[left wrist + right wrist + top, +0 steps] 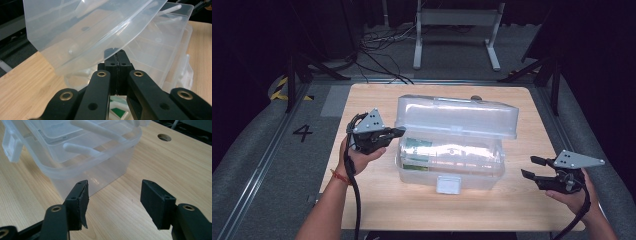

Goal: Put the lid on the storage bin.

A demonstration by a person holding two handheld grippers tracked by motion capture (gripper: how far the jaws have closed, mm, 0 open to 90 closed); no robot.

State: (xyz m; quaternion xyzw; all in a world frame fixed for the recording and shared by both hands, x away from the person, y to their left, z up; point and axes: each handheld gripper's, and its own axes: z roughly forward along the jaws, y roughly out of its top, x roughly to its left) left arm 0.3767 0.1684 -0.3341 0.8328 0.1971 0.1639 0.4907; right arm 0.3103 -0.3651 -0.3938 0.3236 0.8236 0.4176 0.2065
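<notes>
A clear plastic storage box (449, 160) sits near the middle of the light wooden table (512, 210), its hinged lid (457, 116) raised and tilted back toward twelve o'clock. Seen from the high view, the box's white front latch (448, 184) hangs at six o'clock on the front wall, and green-labelled packets (417, 150) lie inside toward the nine o'clock end.

The left gripper (398, 132) is at the box's ten o'clock corner, held in the person's left hand (357, 155) — its jaws pressed together, pads meeting flat with nothing between them. In the left gripper view the closed tips (117, 53) sit right at the underside of the lid's (87, 32) lower edge; whether they actually touch it cannot be told. The open box (162, 50) stretches beyond toward one o'clock (its inner dividers show faintly through the plastic).

The right gripper (532, 167) lies at about four o'clock from the box, well apart from it, held low in the right hand (574, 192). Its jaws stand spread with only bare table between them. In the right gripper view the gap (113, 200) frames wood grain, the box's corner (82, 170) rises at eleven o'clock, and a round hole (164, 137) in the tabletop sits at one o'clock — the jaws touch neither.
</notes>
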